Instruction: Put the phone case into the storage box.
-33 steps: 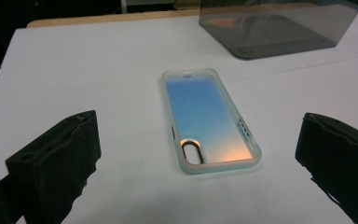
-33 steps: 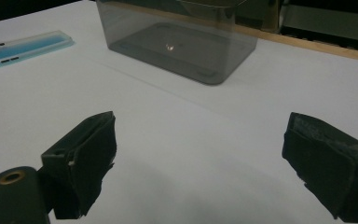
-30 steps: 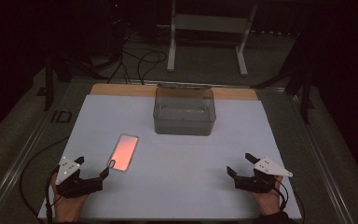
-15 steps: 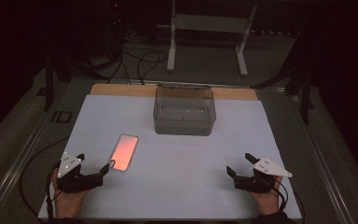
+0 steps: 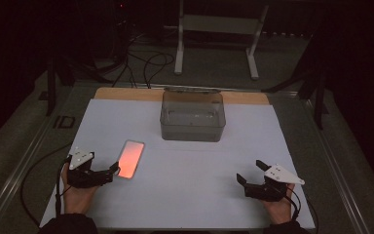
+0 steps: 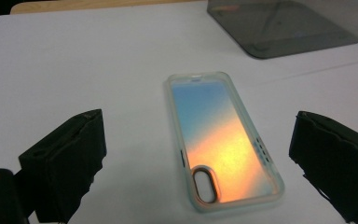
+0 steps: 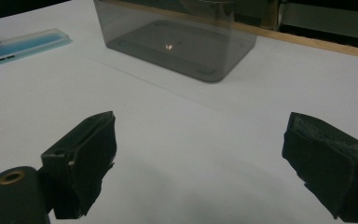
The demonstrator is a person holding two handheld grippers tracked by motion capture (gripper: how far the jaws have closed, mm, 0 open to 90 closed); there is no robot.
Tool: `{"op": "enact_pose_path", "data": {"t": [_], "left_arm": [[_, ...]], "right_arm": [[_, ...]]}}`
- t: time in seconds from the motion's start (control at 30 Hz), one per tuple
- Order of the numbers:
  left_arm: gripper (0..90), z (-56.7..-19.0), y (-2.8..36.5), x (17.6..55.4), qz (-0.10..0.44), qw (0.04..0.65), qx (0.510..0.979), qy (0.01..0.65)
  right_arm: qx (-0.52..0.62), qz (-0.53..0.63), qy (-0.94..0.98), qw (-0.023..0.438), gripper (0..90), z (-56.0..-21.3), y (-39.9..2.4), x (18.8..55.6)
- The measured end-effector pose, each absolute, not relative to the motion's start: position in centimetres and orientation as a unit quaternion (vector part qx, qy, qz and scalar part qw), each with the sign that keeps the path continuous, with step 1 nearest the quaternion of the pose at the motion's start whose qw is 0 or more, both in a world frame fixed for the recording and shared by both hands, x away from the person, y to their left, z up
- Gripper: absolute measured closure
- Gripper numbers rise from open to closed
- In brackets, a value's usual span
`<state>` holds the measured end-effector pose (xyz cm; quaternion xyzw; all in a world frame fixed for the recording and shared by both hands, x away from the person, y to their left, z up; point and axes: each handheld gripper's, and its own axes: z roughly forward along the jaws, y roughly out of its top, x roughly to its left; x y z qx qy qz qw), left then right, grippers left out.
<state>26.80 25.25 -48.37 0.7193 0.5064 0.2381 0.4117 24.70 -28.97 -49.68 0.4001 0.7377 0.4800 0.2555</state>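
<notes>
Left gripper (image 5: 111, 171) jaws wide, nothing held, phone case (image 5: 130, 159) just ahead, lying flat on white tabletop (image 5: 199, 165) at left. In the left gripper view the phone case (image 6: 223, 142) sits between the jaws, long axis pointing away, camera hole nearest. Right gripper (image 5: 251, 171) jaws wide, empty, well apart. Left hand far nearer. Grey bin (image 5: 193, 116) beyond.
</notes>
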Motion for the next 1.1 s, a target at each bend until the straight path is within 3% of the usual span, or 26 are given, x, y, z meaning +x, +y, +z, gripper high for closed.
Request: {"op": "enact_pose_path", "data": {"t": [0.6, 1.1], "left_arm": [[10.7, -49.9, 24.9, 30.7, 0.213, 0.365, 0.736, 0.529], [28.9, -50.9, 23.2, 32.8, 0.205, 0.3, 0.756, 0.545]], "right_arm": [[0.402, 0.478, 0.739, 0.252, 10.1, -49.8, -28.9, 24.8], [0.4, 0.478, 0.741, 0.249, 10.1, -49.9, -28.9, 24.9]]}}
